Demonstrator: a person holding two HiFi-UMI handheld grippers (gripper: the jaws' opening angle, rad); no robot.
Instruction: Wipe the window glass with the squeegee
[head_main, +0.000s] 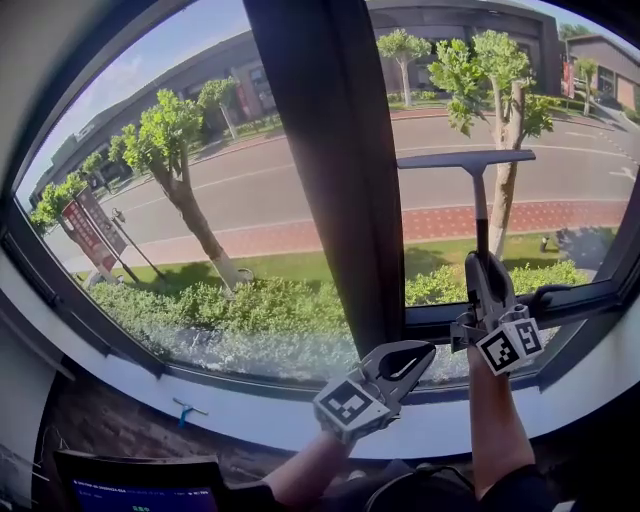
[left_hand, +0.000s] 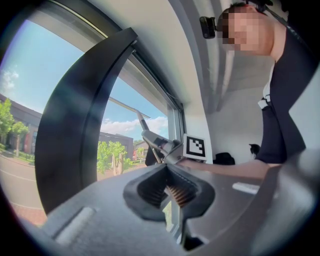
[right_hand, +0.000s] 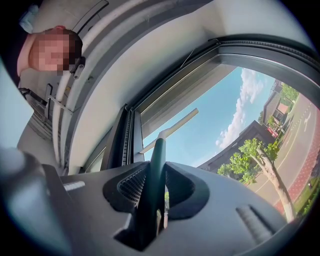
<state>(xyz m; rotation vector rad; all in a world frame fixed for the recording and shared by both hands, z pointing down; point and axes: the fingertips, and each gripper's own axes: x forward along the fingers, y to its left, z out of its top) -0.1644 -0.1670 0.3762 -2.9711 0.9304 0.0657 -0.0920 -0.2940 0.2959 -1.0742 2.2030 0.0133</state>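
The right gripper (head_main: 485, 268) has its fingers clamped on the handle of the squeegee (head_main: 480, 200). The squeegee stands upright, its blade level across the window glass (head_main: 570, 140), right of the dark frame post (head_main: 320, 150). The left gripper (head_main: 424, 350) hovers above the white sill (head_main: 200, 410), fingers together, holding nothing.
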